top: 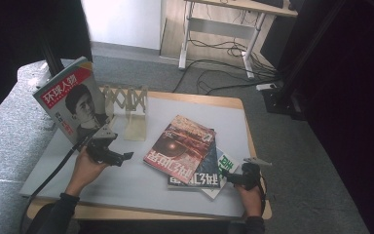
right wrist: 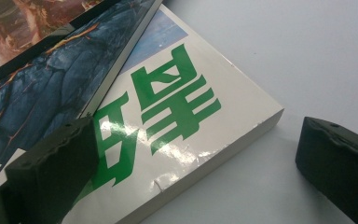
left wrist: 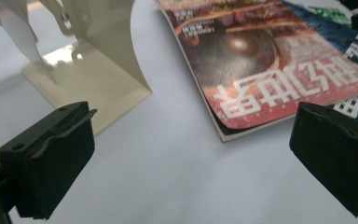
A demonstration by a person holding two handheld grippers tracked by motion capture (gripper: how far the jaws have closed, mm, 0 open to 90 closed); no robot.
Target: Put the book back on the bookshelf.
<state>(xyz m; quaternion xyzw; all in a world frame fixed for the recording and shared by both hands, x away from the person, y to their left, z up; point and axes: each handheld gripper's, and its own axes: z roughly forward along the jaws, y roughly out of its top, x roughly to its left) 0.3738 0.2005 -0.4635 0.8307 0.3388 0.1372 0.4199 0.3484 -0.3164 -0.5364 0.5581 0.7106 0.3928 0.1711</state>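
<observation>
A stack of three magazines lies mid-table: a red-covered one (top: pixel 180 144) on top, a dark blue one (top: pixel 202 173) under it, and a white one with green characters (top: pixel 224 165) at the bottom. My left gripper (top: pixel 126 156) hovers open and empty left of the stack. In its own view the open jaws (left wrist: pixel 191 140) frame bare mat between the rack's base (left wrist: pixel 88 74) and the red magazine (left wrist: pixel 261 60). My right gripper (top: pixel 227 176) is open at the white magazine's near right corner, and its jaws (right wrist: pixel 196 140) straddle that corner (right wrist: pixel 186 121) without touching it.
A cream folding book rack (top: pixel 126 105) stands at the back left of the white mat (top: pixel 141 190). A magazine with a portrait cover (top: pixel 73 100) leans upright at the rack's left end. Beyond the table are carpet, cables and a desk frame (top: pixel 219 29).
</observation>
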